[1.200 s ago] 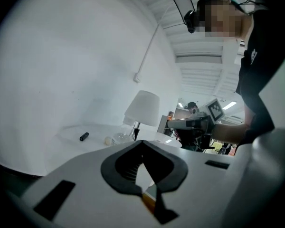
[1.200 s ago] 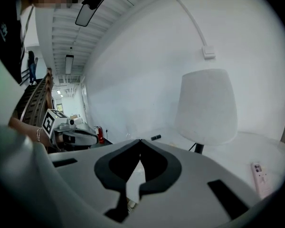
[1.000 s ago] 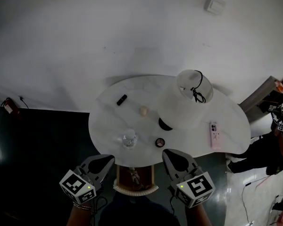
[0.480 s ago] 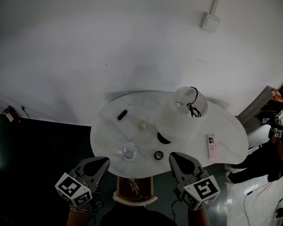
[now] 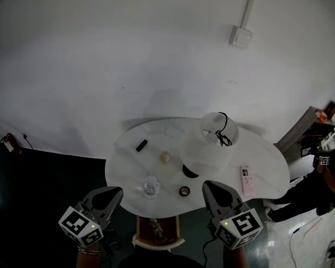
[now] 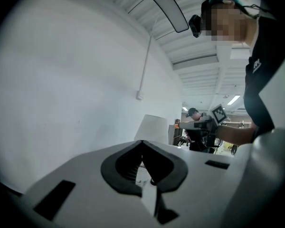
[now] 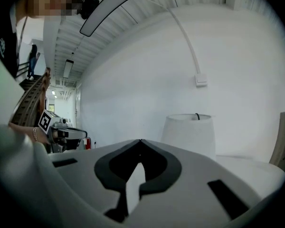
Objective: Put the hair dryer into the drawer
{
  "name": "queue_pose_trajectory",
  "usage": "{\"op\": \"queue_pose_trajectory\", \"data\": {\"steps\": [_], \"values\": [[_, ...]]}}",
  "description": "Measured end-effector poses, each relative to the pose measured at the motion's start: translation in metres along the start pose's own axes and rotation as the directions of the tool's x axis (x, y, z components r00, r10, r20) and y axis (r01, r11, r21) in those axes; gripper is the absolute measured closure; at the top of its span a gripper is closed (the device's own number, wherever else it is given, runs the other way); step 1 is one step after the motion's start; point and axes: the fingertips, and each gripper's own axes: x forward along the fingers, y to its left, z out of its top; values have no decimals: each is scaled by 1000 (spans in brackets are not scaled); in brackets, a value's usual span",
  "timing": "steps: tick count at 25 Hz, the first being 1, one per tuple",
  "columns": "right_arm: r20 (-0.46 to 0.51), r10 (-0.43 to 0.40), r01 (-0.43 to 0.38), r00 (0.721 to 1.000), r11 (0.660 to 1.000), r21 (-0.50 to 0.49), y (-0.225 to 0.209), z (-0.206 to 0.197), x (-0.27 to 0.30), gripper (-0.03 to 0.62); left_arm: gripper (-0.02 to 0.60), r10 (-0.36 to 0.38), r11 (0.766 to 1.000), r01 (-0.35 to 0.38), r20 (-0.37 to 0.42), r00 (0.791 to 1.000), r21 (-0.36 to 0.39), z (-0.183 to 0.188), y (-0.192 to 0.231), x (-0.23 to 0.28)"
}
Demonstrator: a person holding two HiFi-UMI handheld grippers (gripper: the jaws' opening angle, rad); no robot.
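Observation:
The drawer stands open under the near edge of the round white table, straight below me. A pale object lies inside it; I cannot tell whether this is the hair dryer. No hair dryer shows on the tabletop. My left gripper hangs shut and empty to the left of the drawer, just off the table edge. My right gripper is shut and empty to the right of the drawer. Both are held about level, pointing towards the wall behind the table.
On the table stand a lamp with a white shade, a glass, a small round tin, a pink phone, a cream knob and a black stick. Another person with grippers stands at the right.
Both grippers have risen and spread slightly apart, still shut. The head view has tilted up, so the table and drawer sit lower and smaller in it.

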Motion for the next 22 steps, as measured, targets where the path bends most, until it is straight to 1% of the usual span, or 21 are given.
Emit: {"op": "queue_pose_trajectory", "data": {"steps": [3,7,10,13,15,18,22], "values": [[18,3,-3,1000,1000,-30,1,7,0,577,574,1,1000,-1,7,1000,7,5,1,0],[37,16,-16,999,1000,-3,4,12,-2,577,574,4,1000,-4,9,1000,8,8,1,-3],[20,-2,2,1000,1000,-24,3,12,-3,577,574,4,1000,-4,12,1000,10,10,2,-4],[42,8,-8,999,1000,-13,6,16,-3,577,574,6,1000,-6,14,1000,16,11,2,-5],[27,-2,3,1000,1000,-30,4,14,-4,577,574,4,1000,-4,15,1000,18,12,2,-5],[44,-2,3,999,1000,-12,3,15,-4,577,574,0,1000,0,19,1000,15,14,2,-4],[18,-24,24,1000,999,-38,-1,12,-6,577,574,2,1000,-2,17,1000,20,13,3,-2]]}}
